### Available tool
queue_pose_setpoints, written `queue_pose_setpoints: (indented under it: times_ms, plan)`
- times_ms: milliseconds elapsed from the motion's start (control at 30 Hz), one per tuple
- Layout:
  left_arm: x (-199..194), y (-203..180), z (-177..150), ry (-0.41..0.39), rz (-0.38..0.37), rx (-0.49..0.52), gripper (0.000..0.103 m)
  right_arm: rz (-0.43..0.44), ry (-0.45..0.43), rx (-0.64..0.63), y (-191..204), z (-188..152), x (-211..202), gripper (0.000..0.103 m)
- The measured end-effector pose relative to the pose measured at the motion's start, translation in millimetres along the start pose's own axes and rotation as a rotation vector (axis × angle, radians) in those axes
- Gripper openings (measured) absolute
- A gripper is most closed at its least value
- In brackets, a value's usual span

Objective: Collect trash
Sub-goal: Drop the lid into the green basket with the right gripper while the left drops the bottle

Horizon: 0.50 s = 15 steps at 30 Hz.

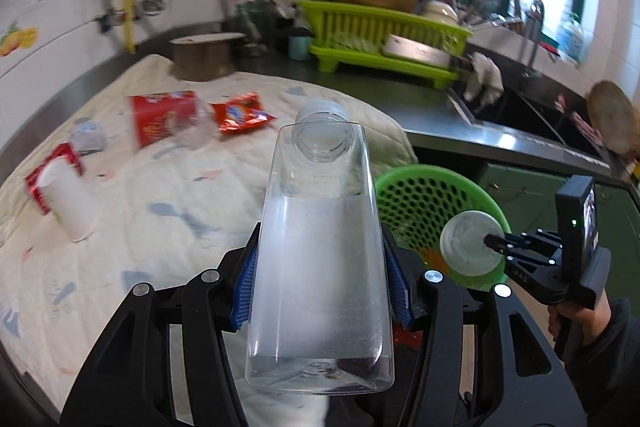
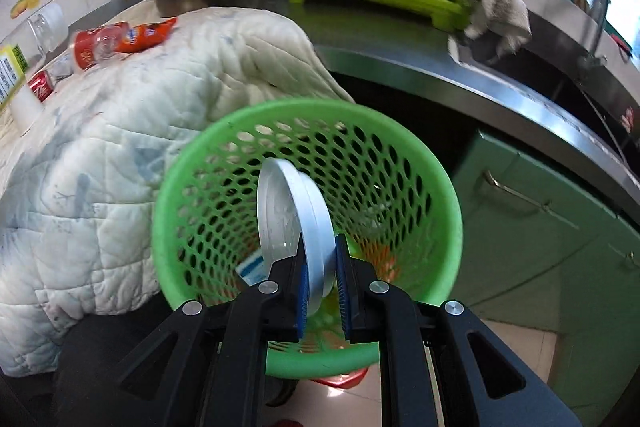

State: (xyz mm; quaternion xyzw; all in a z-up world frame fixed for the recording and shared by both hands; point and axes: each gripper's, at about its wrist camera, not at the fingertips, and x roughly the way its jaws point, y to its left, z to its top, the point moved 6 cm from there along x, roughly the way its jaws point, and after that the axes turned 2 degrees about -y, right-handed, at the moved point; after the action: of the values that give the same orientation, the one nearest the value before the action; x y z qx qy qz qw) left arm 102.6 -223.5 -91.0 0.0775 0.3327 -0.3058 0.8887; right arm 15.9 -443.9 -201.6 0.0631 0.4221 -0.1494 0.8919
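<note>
The right tool [image 2: 320, 267] pinches a white lid [image 2: 296, 219] on edge over the green basket [image 2: 440, 187], apparently poised to drop it. The left tool [image 1: 320, 279] clamps a clear bottle [image 1: 320, 247] beside the basket. Farther off, red wrappers [image 1: 240, 115] lie on the quilt-covered desk [image 1: 140, 247].

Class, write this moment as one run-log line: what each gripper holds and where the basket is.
left gripper: shut on clear bottle | right gripper: shut on white lid, over green basket | basket: beside counter
</note>
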Motion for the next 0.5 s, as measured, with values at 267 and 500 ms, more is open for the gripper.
queue_pose_setpoints:
  times_ms: [267, 500]
  plan:
    - [39.8, -41.2, -3.3, 0.076, -0.073, 0.038, 0.053, 0.000, -0.004, 0.042, -16.0, -8.3, -3.4, 0.027]
    - [81.0, -81.4, -11.8, 0.163, -0.137, 0.078, 0.053, -0.005, -0.048, 0.065, -30.4, -4.5, -22.7, 0.043]
